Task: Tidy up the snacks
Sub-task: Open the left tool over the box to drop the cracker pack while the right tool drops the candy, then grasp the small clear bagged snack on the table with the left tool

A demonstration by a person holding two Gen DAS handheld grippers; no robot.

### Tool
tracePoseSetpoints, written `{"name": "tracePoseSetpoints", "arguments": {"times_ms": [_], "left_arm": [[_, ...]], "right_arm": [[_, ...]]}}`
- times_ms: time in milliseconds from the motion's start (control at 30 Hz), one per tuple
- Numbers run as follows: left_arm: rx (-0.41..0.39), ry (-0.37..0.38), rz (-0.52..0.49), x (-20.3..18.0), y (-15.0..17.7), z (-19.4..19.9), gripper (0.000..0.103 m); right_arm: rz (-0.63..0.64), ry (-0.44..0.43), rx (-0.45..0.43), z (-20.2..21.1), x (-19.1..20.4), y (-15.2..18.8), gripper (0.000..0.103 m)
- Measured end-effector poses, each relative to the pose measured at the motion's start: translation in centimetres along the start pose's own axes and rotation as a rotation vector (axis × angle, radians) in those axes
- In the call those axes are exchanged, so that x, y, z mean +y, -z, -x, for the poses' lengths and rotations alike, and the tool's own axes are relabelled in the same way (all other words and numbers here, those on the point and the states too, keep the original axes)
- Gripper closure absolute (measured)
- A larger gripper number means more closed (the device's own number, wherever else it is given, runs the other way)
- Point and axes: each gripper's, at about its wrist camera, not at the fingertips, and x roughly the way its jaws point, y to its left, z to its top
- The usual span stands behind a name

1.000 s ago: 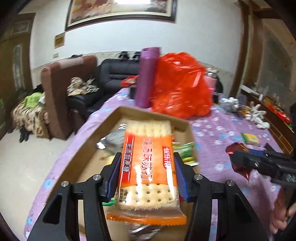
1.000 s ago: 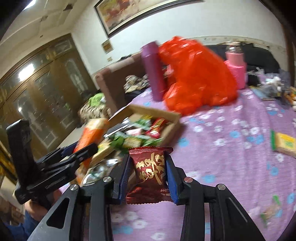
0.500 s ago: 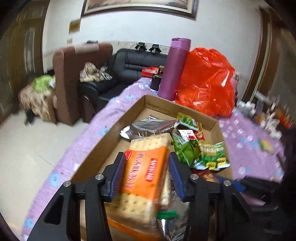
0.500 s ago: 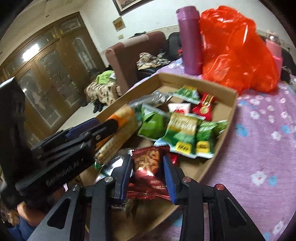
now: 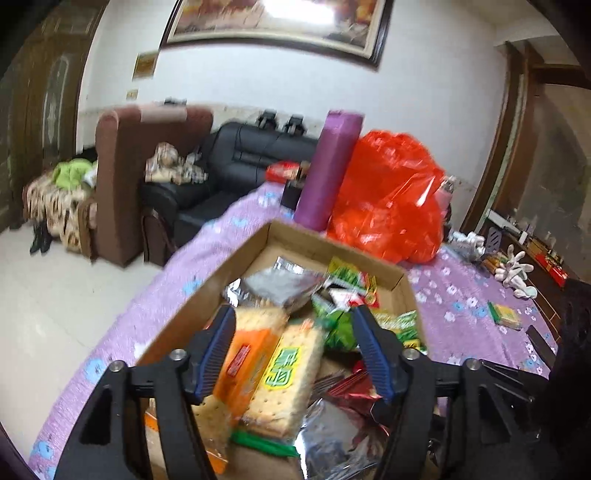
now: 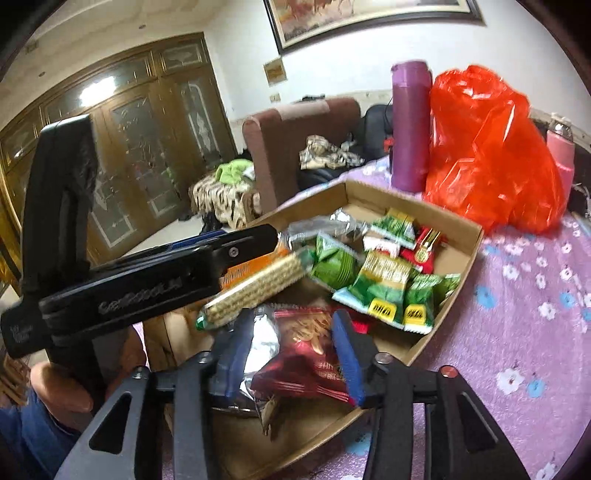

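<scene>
Left wrist view: sits behind left gripper, looks forward and down along fingers into cardboard box, close above snacks; faces far wall with framed painting, black sofa beyond.

Right wrist view: behind right gripper, low over near corner of box, angled leftward toward wooden cabinet.

Shared: box, purple bottle, red plastic bag, purple flowered tablecloth, brown armchair. Left gripper crosses right view from side.
</scene>
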Motion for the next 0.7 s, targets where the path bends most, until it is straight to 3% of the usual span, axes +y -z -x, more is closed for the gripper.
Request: {"name": "tracePoseSetpoints", "arguments": {"times_ms": [267,467,567,700], "left_arm": [[-0.094,-0.006,-0.030,-0.7,-0.2,1.7,0.033],[-0.113,-0.036,-0.043,-0.9,-0.2,2.3,0.033],[-0.101,0.002,-0.067,-1.9,-0.5,3.3,0.033],[-0.022,0.116,-0.169,-6.1,-1.4,4.0,0.032]], "right_arm": [[-0.190,-0.043,-0.076,3.3,-3.1,-1.5,0.050],[-0.383,-0.058,-0.049,8.1,-8.9,-1.9,0.050],[-0.434,0.026,-0.026,11.7,-13.3,-0.7,0.050],[-0.536,0.225,-0.057,17.3,-20.6,1.5,0.050]]}}
